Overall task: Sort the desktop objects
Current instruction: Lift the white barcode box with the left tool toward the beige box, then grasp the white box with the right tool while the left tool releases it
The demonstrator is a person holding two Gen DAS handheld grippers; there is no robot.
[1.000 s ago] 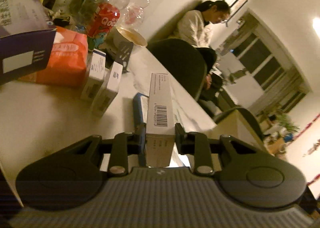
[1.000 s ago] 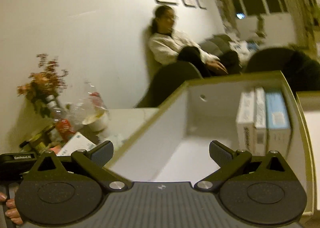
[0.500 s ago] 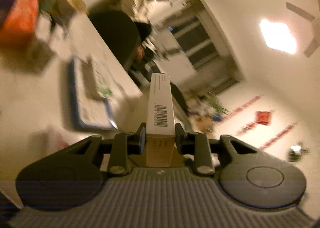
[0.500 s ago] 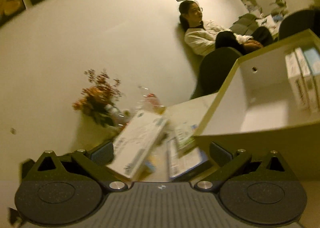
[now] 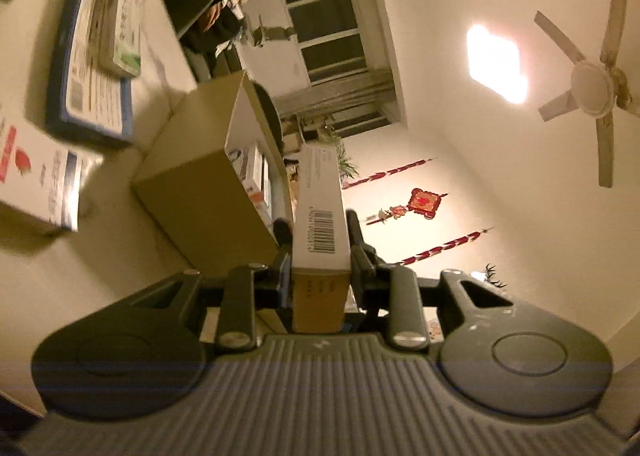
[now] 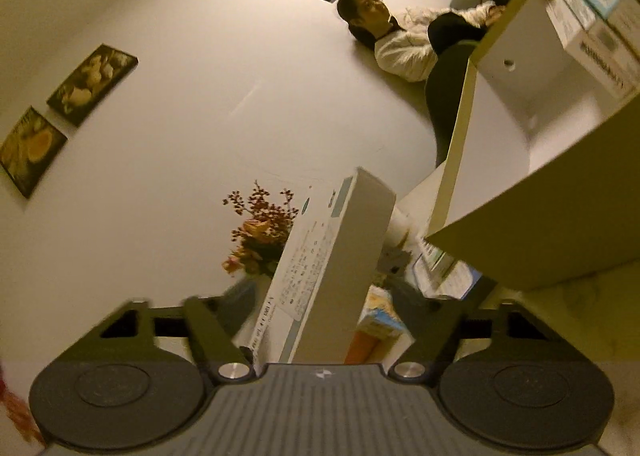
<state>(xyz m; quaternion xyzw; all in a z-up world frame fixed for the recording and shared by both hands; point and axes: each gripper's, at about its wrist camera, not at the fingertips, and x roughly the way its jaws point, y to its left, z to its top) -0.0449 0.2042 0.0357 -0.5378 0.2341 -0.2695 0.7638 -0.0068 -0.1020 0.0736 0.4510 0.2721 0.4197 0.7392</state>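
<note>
My left gripper (image 5: 318, 240) is shut on a narrow white box with a barcode (image 5: 322, 195), held in the air and pointing past the open beige storage box (image 5: 200, 183). Several upright boxes (image 5: 250, 171) stand inside that storage box. In the right wrist view my right gripper (image 6: 336, 302) is open wide. A white box with blue trim (image 6: 332, 256) rises tilted between its fingers; its lower end is hidden behind the gripper body. The storage box (image 6: 540, 223) sits to the upper right, with boxes (image 6: 592, 27) inside.
On the table lie a flat blue box (image 5: 88, 67) with a small box (image 5: 120, 27) on top, and a white carton with a strawberry print (image 5: 36, 171). Dried flowers (image 6: 264, 232) and an orange packet (image 6: 376, 328) stand behind. A person (image 6: 400, 39) sits by the wall.
My left gripper has lifted the barcode box off the table and swung it toward the storage box. The right gripper has tilted up, and a white box has come between its fingers.
</note>
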